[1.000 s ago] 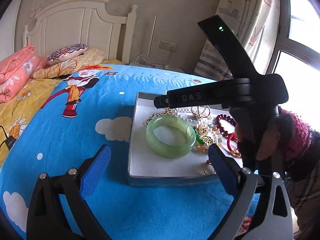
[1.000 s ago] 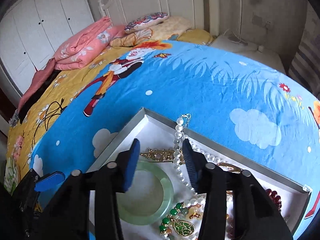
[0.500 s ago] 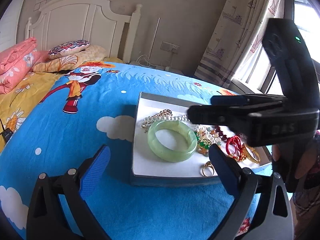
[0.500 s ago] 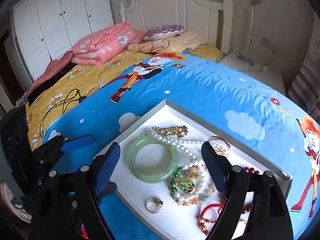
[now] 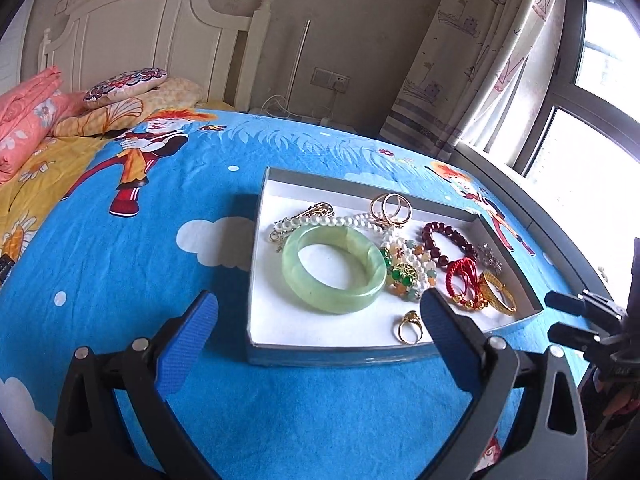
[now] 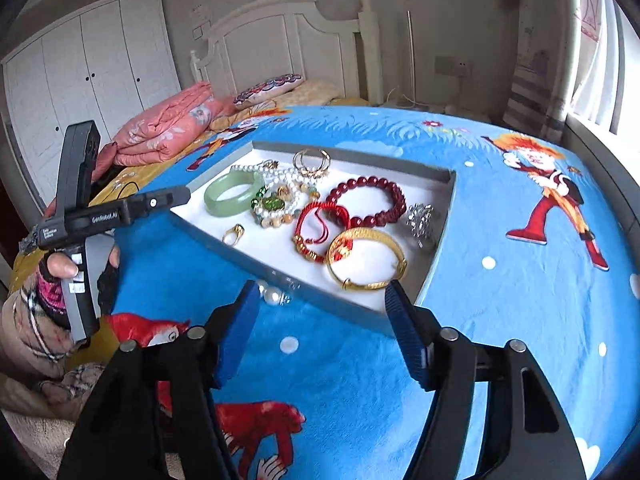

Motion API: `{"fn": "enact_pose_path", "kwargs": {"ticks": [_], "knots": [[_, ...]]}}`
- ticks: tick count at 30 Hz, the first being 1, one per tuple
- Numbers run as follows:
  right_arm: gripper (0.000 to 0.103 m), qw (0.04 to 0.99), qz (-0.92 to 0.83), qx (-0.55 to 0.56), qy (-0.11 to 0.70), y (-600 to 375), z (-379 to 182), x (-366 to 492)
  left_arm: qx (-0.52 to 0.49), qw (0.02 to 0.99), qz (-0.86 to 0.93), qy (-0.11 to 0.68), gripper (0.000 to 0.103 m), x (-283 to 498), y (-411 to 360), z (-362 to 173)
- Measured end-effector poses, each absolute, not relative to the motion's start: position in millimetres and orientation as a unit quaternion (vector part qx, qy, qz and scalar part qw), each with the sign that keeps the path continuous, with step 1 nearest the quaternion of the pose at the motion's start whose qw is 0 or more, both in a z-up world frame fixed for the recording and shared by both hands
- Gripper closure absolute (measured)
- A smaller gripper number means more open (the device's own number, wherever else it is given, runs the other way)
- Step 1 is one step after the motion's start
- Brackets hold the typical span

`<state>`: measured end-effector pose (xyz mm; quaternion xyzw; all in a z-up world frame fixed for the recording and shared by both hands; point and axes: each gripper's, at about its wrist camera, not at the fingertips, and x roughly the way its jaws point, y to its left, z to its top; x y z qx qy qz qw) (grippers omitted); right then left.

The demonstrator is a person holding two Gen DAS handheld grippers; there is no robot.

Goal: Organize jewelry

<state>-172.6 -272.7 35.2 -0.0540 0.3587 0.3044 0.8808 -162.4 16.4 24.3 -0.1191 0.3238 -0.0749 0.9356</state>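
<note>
Holding your left gripper (image 5: 318,316) above the blue cartoon-print bedspread (image 5: 120,264), you keep its blue-padded fingers (image 5: 188,336) spread wide with nothing between them, just short of the near wall of the shallow grey box with a white floor (image 5: 332,354).

Contents of that box, left to right in the left wrist view:
- gold-toned clasp piece (image 5: 316,211), partly under a white pearl strand (image 5: 332,221), at the far side;
- pale green jade bangle (image 5: 334,274), lying flat, touching the pearls;
- small gold ring (image 5: 410,326), near the front wall, just beside your gripper's right finger;
- mixed bead strand with a green and gold pendant (image 5: 404,274), against the bangle;
- thin gold hoops (image 5: 390,208), far side;
- dark red bead bracelet (image 5: 450,242);
- red cord bracelet (image 5: 462,280), overlapping a yellow gold bangle (image 5: 496,294);
- silver sparkly brooch (image 5: 490,256), near the right wall.

Your right gripper (image 6: 322,336) hangs over the bedspread at the box's near corner, fingers likewise apart and unloaded. Loose pearls (image 6: 272,294) lie outside the box against its wall, just beyond the gripper's left finger.
</note>
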Motion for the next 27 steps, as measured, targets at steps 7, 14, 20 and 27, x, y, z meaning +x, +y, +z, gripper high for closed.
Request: {"fn": "enact_pose_path", "kwargs": {"ticks": [7, 14, 20, 27], "knots": [[0.065, 0.874, 0.304, -0.115, 0.362, -239, 30, -183, -0.126, 0.936, -0.078, 0.32, 0.003, -164, 19, 24], [0.07, 0.866, 0.292, -0.13, 0.384, -223, 12, -180, -0.129, 0.937, -0.085, 0.313, 0.003, -166, 20, 25], [0.075, 0.865, 0.28, -0.156, 0.386, -203, 7, -175, -0.111, 0.94, -0.093, 0.311, 0.003, -169, 14, 28], [0.087, 0.869, 0.278, -0.17, 0.373, -201, 6, -180, 0.025, 0.936, -0.126, 0.327, 0.003, -195, -43, 26]]}}
